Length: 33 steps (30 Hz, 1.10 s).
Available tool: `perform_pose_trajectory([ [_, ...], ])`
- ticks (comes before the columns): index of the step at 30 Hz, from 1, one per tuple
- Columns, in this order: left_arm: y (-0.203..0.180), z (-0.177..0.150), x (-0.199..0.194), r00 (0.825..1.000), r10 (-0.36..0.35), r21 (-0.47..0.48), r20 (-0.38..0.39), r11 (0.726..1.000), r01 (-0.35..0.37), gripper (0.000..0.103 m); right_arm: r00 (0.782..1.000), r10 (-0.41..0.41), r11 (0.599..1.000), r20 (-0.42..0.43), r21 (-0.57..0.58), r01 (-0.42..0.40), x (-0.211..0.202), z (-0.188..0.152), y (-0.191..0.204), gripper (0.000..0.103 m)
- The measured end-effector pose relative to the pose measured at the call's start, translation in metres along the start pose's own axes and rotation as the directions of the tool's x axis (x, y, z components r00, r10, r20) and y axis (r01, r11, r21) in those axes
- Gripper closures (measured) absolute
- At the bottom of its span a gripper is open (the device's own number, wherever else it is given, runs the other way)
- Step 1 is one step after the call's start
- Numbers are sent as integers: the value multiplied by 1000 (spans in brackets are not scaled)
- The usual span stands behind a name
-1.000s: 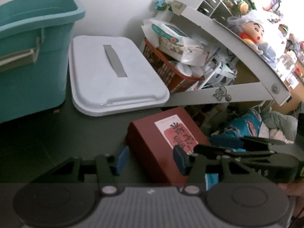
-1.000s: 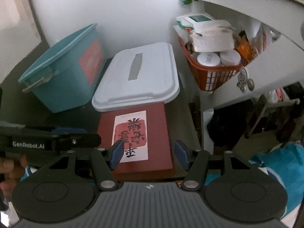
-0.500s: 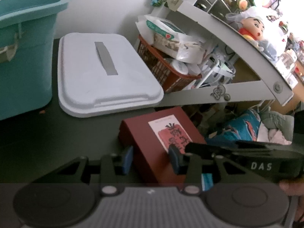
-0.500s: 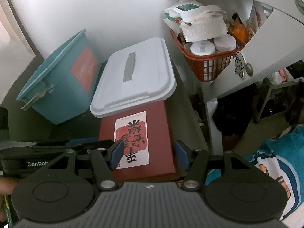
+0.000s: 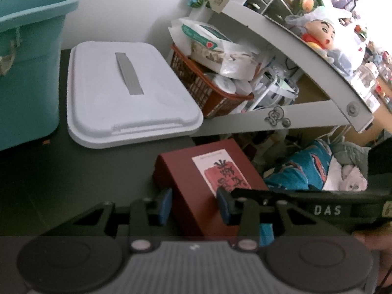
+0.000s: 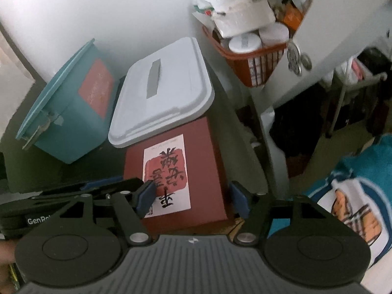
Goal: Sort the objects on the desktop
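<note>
Your left tool is matte black, with two open triangular link arms, a silver screw at each pivot, and blue pads on its fingertips. Behind them sit two round black discs and a ribbed grey housing. Your right tool has the same build; from the left camera its side shows white letters "DAS", and the left tool's side reads "GenRo".

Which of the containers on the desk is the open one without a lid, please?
The teal bin at far left stands open; the dark red box and the white-lidded box are closed.
</note>
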State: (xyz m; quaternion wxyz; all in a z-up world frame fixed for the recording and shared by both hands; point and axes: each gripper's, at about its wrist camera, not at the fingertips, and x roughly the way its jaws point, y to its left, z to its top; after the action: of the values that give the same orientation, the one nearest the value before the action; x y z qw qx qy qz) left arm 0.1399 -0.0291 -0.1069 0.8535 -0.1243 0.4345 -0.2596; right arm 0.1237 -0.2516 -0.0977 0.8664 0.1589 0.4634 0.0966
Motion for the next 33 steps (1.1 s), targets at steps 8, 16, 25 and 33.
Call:
perform_pose_trajectory([
  [8, 0, -1, 1, 1000, -2, -5, -3, 1000, 2, 63, 999, 27, 998, -28, 54, -25, 6, 0, -6, 23],
  [16, 0, 0, 2, 1000, -10, -9, -4, 1000, 10, 64, 998, 52, 992, -27, 120, -48, 13, 4, -15, 19],
  [25, 2, 0, 2, 1000, -18, -25, -4, 1000, 18, 64, 995, 93, 974, -26, 208, -86, 25, 7, -27, 14],
  [33, 3, -3, 1, 1000, -23, -18, -5, 1000, 23, 62, 995, 95, 978, -30, 192, -87, 18, 4, -26, 22],
])
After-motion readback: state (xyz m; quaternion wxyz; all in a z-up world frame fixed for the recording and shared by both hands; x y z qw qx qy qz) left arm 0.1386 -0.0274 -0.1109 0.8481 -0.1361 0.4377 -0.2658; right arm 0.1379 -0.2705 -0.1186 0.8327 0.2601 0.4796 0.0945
